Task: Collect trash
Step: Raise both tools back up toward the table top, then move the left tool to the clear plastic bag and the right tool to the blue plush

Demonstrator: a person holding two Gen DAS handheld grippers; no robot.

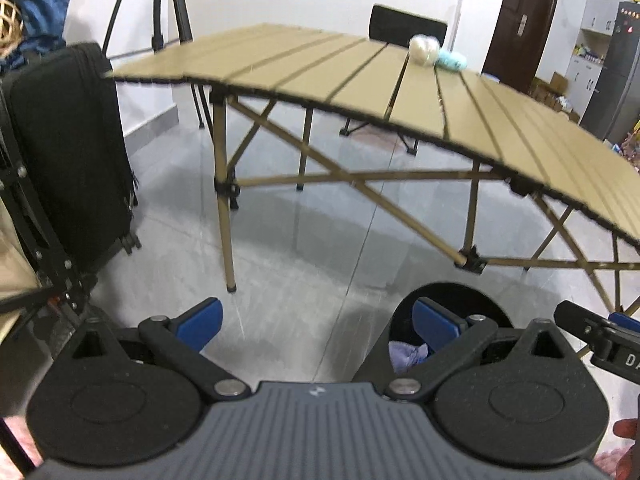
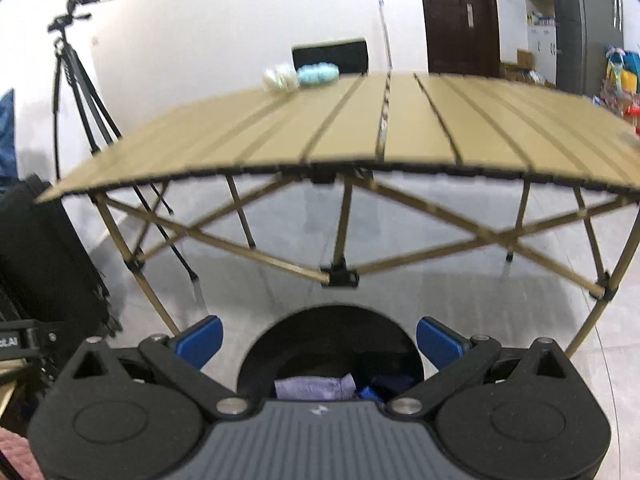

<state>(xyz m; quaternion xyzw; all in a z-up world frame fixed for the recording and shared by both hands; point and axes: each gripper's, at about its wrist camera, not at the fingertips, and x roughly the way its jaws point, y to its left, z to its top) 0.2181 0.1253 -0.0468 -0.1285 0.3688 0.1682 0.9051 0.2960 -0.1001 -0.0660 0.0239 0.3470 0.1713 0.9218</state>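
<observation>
Both the left tongs point(image 1: 316, 322) and right tongs point(image 2: 319, 340) hang released and empty above the black bin point(image 2: 332, 344); remaining trash, a white wad point(image 2: 281, 77) beside a blue wad point(image 2: 318, 74), sits far across the worktop point(image 2: 400, 140), ahead, likelier nearer the right

Both wrist views low, near floor, facing slatted table point(image 1: 360, 80); shared: table, bin point(image 2: 332, 344).

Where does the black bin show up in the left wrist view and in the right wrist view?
Left wrist view: the black bin sits low right, partly behind the right blue finger.
Right wrist view: it sits bottom centre, between the open jaws, with a purple wad inside.
Shared landmark: the tan slatted table behind it.
</observation>
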